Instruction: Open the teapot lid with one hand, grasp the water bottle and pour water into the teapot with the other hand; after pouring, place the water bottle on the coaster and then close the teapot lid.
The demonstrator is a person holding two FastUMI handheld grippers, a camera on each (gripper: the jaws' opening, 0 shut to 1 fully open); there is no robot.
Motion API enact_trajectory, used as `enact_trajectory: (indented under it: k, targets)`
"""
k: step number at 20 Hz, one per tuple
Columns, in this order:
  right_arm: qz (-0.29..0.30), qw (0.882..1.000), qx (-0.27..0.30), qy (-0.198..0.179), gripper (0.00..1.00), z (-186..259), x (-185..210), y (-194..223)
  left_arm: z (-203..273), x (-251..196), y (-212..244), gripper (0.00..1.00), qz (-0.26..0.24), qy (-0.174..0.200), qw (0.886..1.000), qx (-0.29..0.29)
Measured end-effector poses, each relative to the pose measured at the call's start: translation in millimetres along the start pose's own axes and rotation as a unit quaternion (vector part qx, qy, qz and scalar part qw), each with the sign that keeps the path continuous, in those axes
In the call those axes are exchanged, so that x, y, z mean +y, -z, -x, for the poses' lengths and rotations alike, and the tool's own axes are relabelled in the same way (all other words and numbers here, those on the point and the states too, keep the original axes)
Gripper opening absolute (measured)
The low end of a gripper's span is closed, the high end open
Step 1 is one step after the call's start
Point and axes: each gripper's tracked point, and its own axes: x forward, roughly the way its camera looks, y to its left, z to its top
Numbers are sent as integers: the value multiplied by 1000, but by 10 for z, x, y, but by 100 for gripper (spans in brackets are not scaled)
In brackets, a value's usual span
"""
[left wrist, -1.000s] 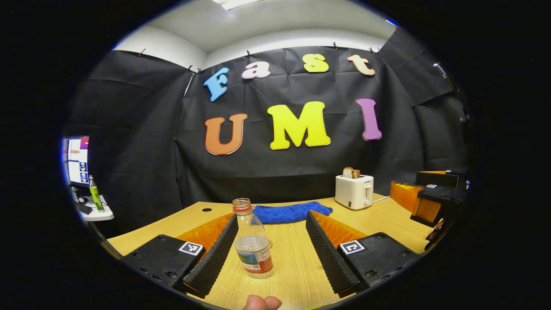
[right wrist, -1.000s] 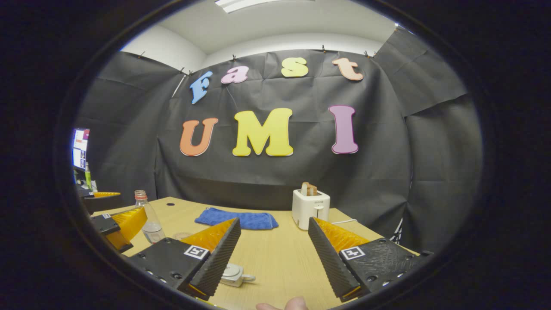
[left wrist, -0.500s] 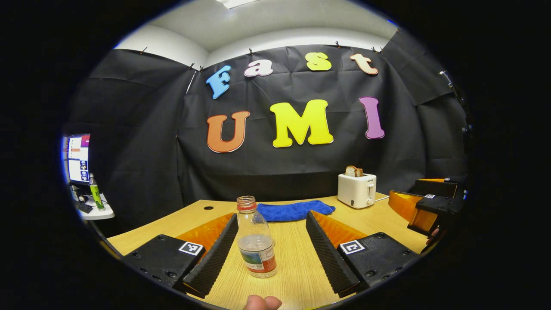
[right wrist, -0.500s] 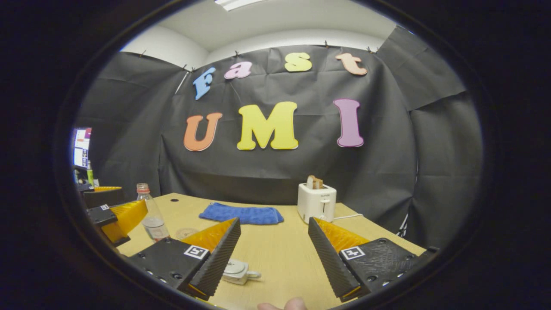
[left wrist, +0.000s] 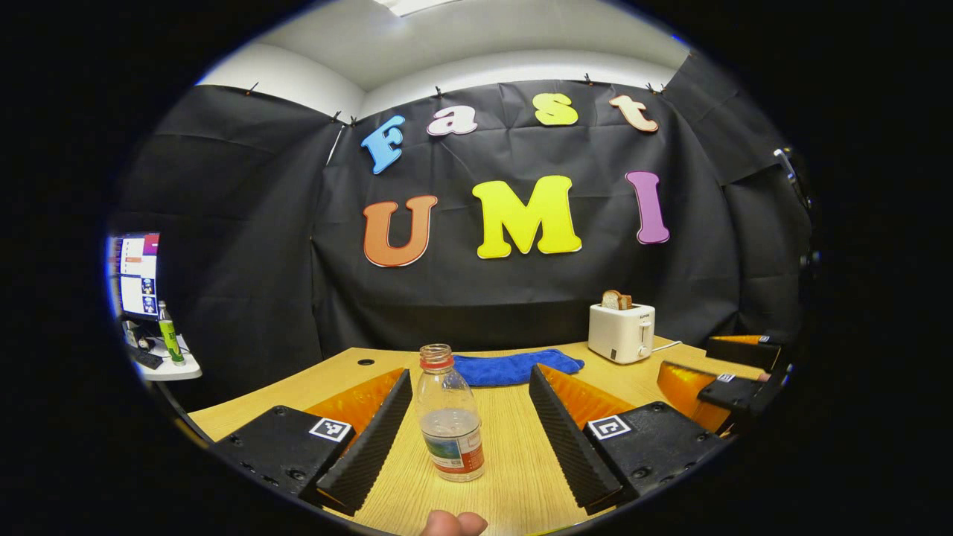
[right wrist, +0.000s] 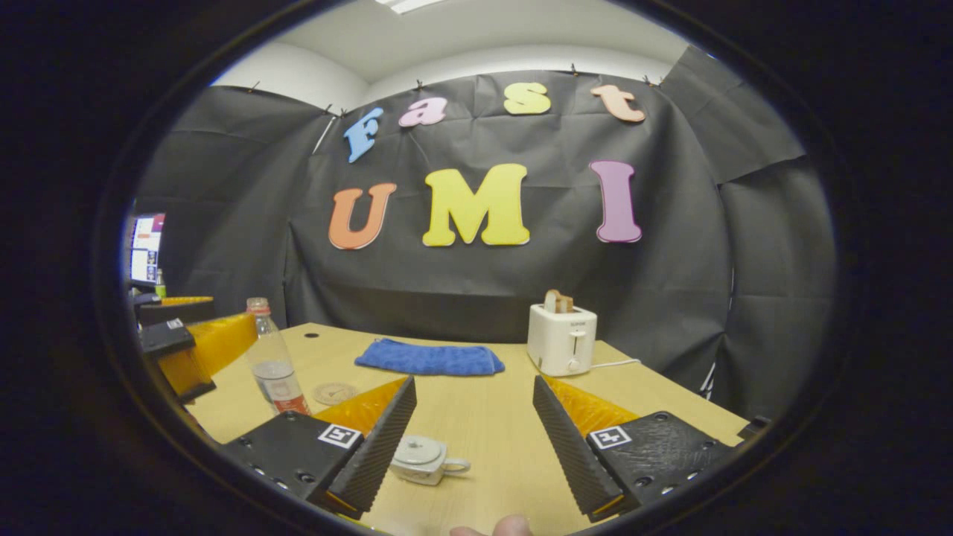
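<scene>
In the left gripper view, the left claw (left wrist: 469,428) stands wide open low over the wooden tabletop (left wrist: 514,476), gripping nothing. The water bottle (left wrist: 450,413) stands upright between its fingers, uncapped and partly filled, nearer the left finger than the right, with bare wood showing on both sides of it. A fingertip (left wrist: 453,523) of the holding hand shows at the bottom edge.

In the right gripper view, the right claw (right wrist: 473,432) is likewise spread open and holds nothing. The small white teapot (right wrist: 423,459), lid on and handle pointing right, sits on the tabletop just beside the left finger's inner edge, partly hidden by it. To its right the wood lies open up to the other finger.

Farther off, the round coaster (right wrist: 333,392) lies flat near the bottle's base. Beyond it a blue cloth (right wrist: 429,359) lies spread near the tabletop's far edge, and a white toaster (right wrist: 561,340) with bread in it stands to the cloth's right, near the back corner. A monitor (left wrist: 135,274) glows at far left, off the tabletop.
</scene>
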Motion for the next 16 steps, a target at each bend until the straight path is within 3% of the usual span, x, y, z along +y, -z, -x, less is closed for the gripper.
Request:
enact_trajectory:
  k: [11, 14, 16]
  targets:
    - [3, 998, 60, -24, 97, -331, 330, 586, -9, 252, -33, 99, 10, -23, 1000, -1]
    - [8, 997, 70, -28, 89, -394, 377, 637, -18, 284, -22, 99, 10, -26, 1000, 2]
    - [14, 997, 74, -33, 75, -424, 417, 664, -27, 293, -23, 99, 8, -28, 1000, 3]
